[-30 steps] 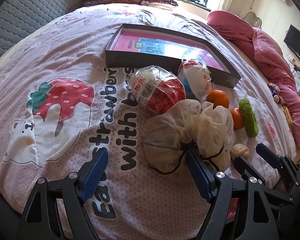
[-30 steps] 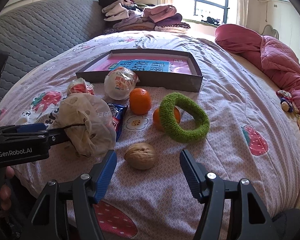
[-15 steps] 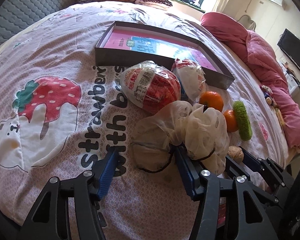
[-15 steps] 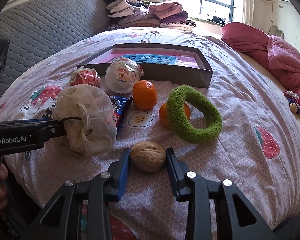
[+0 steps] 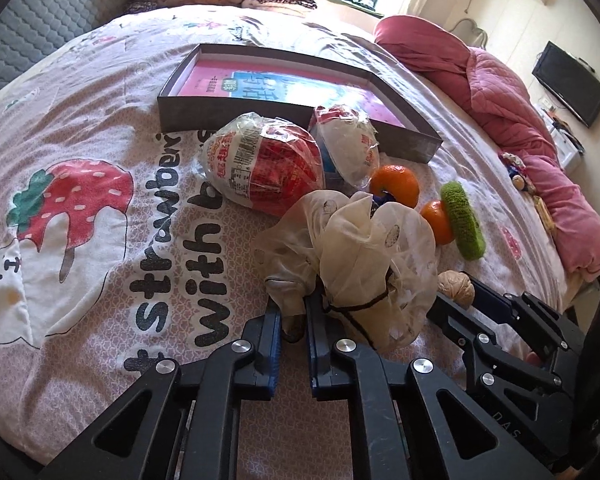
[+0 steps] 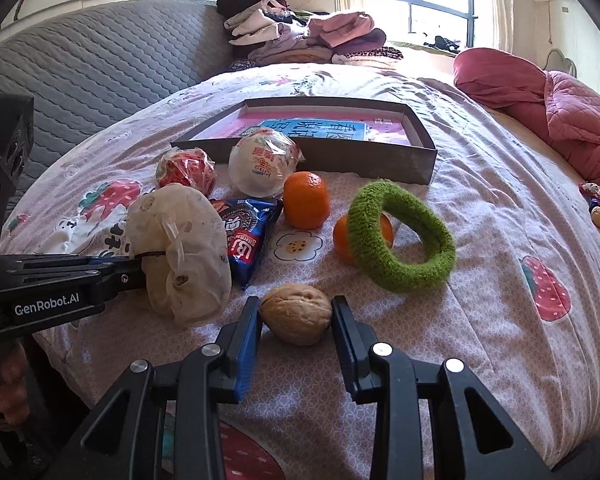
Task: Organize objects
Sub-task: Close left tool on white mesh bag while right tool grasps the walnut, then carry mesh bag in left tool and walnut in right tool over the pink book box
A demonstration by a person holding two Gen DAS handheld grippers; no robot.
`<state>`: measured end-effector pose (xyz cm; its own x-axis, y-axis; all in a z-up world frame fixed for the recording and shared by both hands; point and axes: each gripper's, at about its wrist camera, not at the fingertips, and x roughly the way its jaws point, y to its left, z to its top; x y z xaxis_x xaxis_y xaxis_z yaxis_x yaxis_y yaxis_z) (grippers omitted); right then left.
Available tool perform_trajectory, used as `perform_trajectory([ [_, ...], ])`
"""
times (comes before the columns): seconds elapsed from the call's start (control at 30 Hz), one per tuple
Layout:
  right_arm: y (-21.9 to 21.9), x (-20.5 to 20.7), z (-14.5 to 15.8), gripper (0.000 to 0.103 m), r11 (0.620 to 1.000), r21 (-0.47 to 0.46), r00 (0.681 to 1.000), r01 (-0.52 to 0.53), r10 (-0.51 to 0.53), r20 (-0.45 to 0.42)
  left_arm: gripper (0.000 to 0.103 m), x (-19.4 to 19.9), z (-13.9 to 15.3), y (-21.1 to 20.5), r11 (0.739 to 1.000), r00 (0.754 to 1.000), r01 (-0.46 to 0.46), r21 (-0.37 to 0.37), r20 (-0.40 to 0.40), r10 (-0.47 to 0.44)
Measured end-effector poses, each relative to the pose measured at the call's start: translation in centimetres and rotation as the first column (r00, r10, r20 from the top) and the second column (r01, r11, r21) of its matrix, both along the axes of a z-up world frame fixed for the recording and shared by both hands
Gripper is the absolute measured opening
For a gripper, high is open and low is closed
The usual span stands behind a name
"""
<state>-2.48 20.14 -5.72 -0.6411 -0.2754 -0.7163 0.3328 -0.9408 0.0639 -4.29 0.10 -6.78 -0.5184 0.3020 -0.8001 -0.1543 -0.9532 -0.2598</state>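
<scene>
Oranges (image 6: 306,205), green ring (image 6: 400,236) (nr walnut (image 6: 296,314))

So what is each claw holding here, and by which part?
The left claw is shut on the gathered edge of the sheer beige pouch. The right claw grips the walnut across its sides, still resting on the bedspread.
</scene>
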Motion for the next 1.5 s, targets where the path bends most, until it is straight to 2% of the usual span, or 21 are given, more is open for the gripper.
perform_trajectory([
  [0.27, 0.6, 0.0, 0.3, 0.035, 0.999, -0.047, 1.0, 0.001, 0.0, 0.005, 0.009, 1.0, 0.7, 0.2, 1.0, 0.999, 0.013, -0.025, -0.043, -0.014],
  [0.87, 1.0, 0.5, 1.8, 0.035, 0.998, -0.064, 0.998, 0.009, -0.013, -0.059, 0.009, 2.0, 2.4, -0.1, 0.999, 0.994, 0.001, -0.039, -0.108, -0.005],
  [1.5, 1.2, 0.9, 3.4, 0.035, 0.996, -0.091, 0.994, -0.002, -0.009, -0.113, 0.009, 3.0, 6.3, -0.4, 0.998, 0.969, -0.013, -0.063, -0.246, -0.003],
])
